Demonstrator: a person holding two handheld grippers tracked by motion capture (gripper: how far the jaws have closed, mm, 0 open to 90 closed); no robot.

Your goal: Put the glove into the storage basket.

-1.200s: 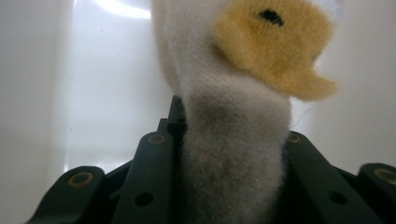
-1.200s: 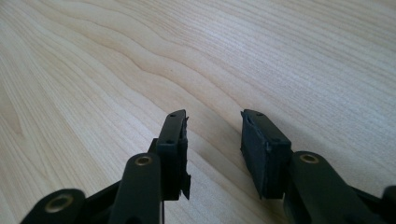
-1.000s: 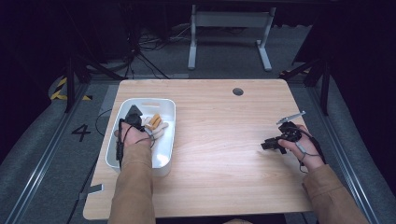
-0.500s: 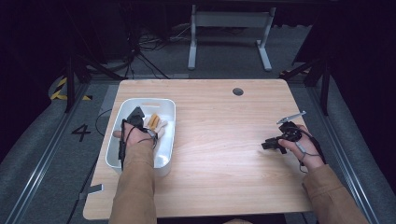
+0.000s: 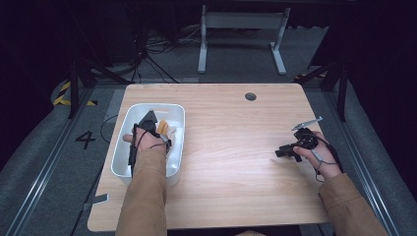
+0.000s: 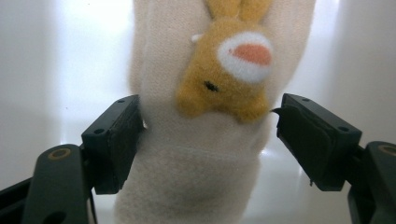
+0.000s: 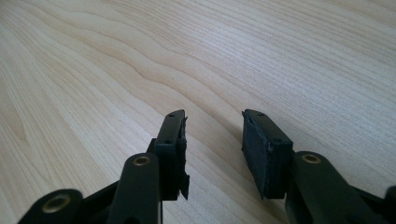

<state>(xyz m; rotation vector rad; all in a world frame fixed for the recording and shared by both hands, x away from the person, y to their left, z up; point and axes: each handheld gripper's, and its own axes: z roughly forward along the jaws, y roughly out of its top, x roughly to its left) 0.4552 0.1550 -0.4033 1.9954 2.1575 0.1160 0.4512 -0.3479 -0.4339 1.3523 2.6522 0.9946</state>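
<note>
In the left gripper view a cream fleece sock (image 6: pixel 187 177) with a yellow-orange plush animal face (image 6: pixel 229 74) lies on the floor of a white bin. My left gripper (image 6: pixel 208 121) is open and straddles the sock. One jaw sits right against the sock's edge, and the other stands a little off it. From the high view the left gripper (image 5: pixel 150 120) is inside the white bin (image 5: pixel 129 118), right next to the sock (image 5: pixel 164 129). My right gripper (image 5: pixel 281 152) hovers low over the bare wooden table (image 7: pixel 140 56), open (image 7: pixel 212 126), with nothing between its jaws.
The bin stands at the table's left side. A round cable hole (image 5: pixel 250 96) sits near the far edge. A thin silver piece (image 5: pixel 307 123) sticks out above the right hand. Beyond the table are dark floor, cables and a metal desk frame (image 5: pixel 241 34).
</note>
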